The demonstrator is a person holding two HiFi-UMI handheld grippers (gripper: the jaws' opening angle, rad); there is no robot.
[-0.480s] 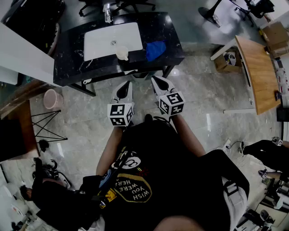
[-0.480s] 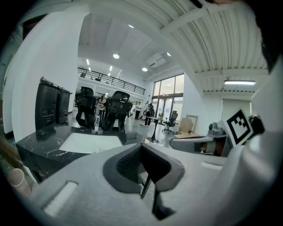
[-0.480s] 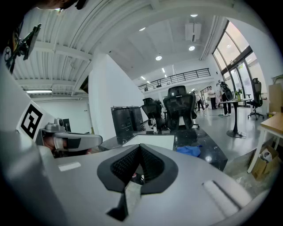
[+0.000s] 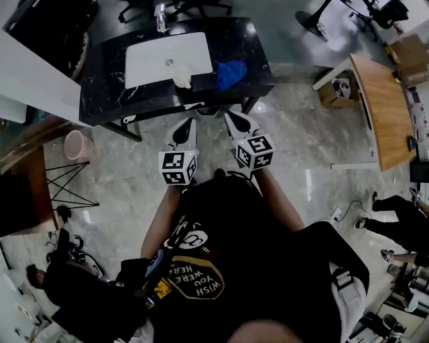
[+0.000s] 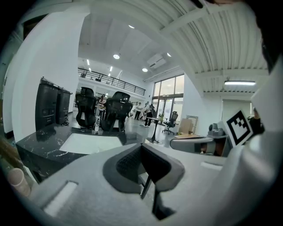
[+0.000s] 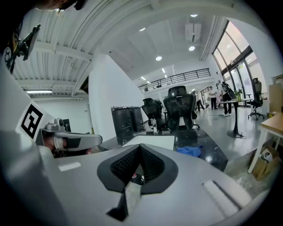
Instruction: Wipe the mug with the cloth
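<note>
Head view, nearest first: where are the grippers?
>> Left gripper (image 4: 187, 123) and right gripper (image 4: 232, 116) are side by side over the floor, both just short of the worktop (image 4: 107, 80).

Jaws?
>> Left gripper view: jaws closed, nothing between them. Right gripper view: same, pressed together, empty.

Mug and cloth?
>> Mug (image 4: 181, 79) stands at the near edge of the white sink (image 4: 154, 57), ahead of the left gripper. Blue cloth (image 4: 230, 72) lies bunched to its right on the dark worktop, near the mug but not touching it. It also shows past the jaws in the right gripper view. Bottle (image 4: 161, 19) is at the far edge, behind the sink.
</note>
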